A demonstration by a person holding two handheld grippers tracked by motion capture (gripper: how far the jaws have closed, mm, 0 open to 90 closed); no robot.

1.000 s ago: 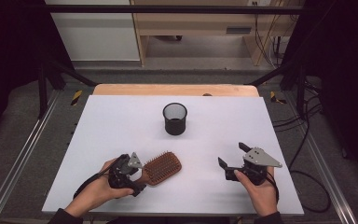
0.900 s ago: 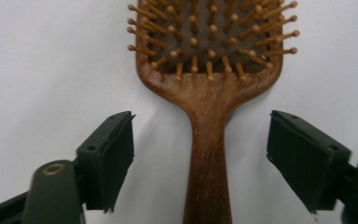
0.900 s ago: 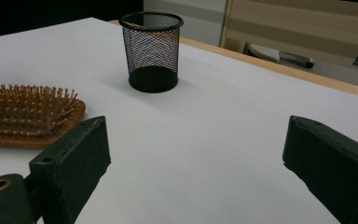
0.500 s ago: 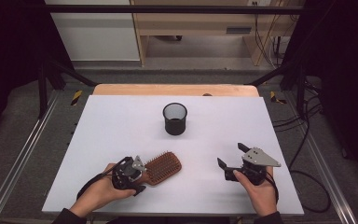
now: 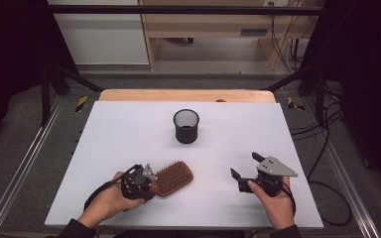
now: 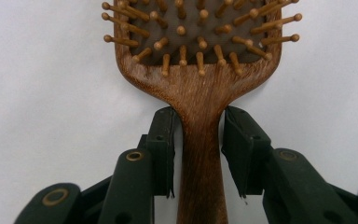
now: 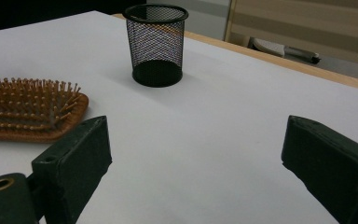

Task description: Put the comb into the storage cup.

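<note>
— What is hard to make out, going from the left?

— My left hand (image 5: pixel 106 201) covers most of my left claw (image 5: pixel 146 179) from above, and the hairbrush (image 5: pixel 174 177) handle is hidden under it. In the left gripper view the handle runs off the bottom edge and the head is cut off at the top.

— How many things are there?

— One hairbrush, one black mesh cup (image 5: pixel 186 126), two claws, all on the white desk (image 5: pixel 129 129).

— Where is the brush relative to your claws?

— It lies bristles up at the near left of the desk, its handle (image 6: pixel 200 163) between my left claw's pads (image 6: pixel 161 149). The jaws have just been closing and now sit against the neck on both sides. The cup stands upright, well apart, farther back mid-desk. My right claw (image 5: pixel 244 168) hovers to the right, jaws spread wide and empty.
</note>
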